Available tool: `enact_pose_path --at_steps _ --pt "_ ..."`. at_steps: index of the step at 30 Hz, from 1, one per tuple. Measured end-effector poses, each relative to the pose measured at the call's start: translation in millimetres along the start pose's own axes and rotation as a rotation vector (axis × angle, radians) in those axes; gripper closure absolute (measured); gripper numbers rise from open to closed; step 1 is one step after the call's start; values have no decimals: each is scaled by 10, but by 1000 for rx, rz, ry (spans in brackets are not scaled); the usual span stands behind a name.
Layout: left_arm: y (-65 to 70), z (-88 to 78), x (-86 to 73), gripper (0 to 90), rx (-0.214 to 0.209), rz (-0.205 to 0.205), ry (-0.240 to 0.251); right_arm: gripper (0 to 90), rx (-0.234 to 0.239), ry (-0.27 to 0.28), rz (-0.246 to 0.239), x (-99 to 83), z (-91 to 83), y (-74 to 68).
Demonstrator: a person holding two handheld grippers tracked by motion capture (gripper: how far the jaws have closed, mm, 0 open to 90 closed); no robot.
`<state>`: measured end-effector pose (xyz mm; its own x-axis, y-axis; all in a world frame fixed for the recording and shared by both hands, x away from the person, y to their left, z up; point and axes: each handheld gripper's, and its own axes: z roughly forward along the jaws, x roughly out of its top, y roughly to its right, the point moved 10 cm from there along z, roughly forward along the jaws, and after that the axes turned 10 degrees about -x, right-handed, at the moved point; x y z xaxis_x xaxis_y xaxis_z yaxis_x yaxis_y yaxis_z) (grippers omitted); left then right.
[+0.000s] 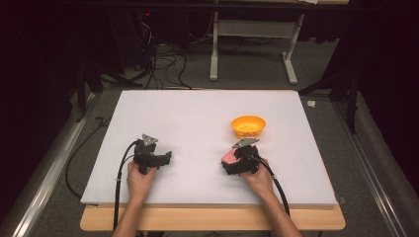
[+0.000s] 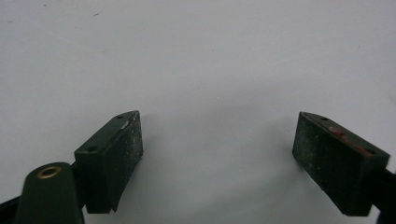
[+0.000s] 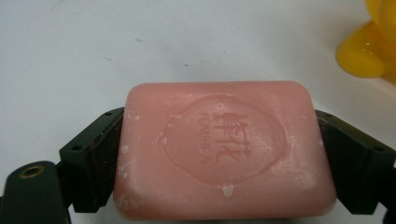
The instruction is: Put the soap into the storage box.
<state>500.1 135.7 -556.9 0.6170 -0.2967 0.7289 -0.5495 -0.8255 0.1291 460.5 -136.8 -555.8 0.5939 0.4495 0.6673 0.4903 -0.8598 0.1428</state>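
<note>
Orange round plastic bowl [image 1: 248, 126] sits right of centre in the high view, on the white table surface [image 1: 197, 123]. Something small and pale shows inside at the bottom, too small to identify. In the right gripper view the bowl's yellow-orange base [image 3: 369, 51] is at the upper right corner of the frame.

Right gripper [image 1: 236, 159]: jaws clamped on the short ends of a pink rectangular soap bar [image 3: 224, 149], one jaw on each end. Embossed oval stamp faces the camera, whitish residue on the surface. In the high view the soap bar [image 1: 229, 157] pokes out at the gripper's left side, just below and left of the bowl, apart from it. Can't tell whether the bar is touching the table or lifted off it.

Left gripper [image 2: 219, 154]: jaws spread wide, nothing between them, only white table underneath. Red smudge on the top edge of the jaw at the right of that frame.

Hands: left hand [image 1: 140, 178] and right hand [image 1: 259, 178] come in from the bottom edge, forearms angled slightly inward, each wrapped around its gripper's rear. Left gripper [image 1: 150, 157] is left of centre, lower half of the frame, well apart from the right one.
</note>
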Motion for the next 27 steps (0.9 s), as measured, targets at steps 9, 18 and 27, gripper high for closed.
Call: enact_pose_path --at_steps 9,18,27 --pt "1 -1 -1 166 -2 0 -2 134 -5 29 8 -6 -4 7" --pt "-1 2 1 166 0 0 2 136 2 30 10 -8 -34 -10" --pt "-1 2 1 166 0 0 2 136 15 48 39 23 -123 15"
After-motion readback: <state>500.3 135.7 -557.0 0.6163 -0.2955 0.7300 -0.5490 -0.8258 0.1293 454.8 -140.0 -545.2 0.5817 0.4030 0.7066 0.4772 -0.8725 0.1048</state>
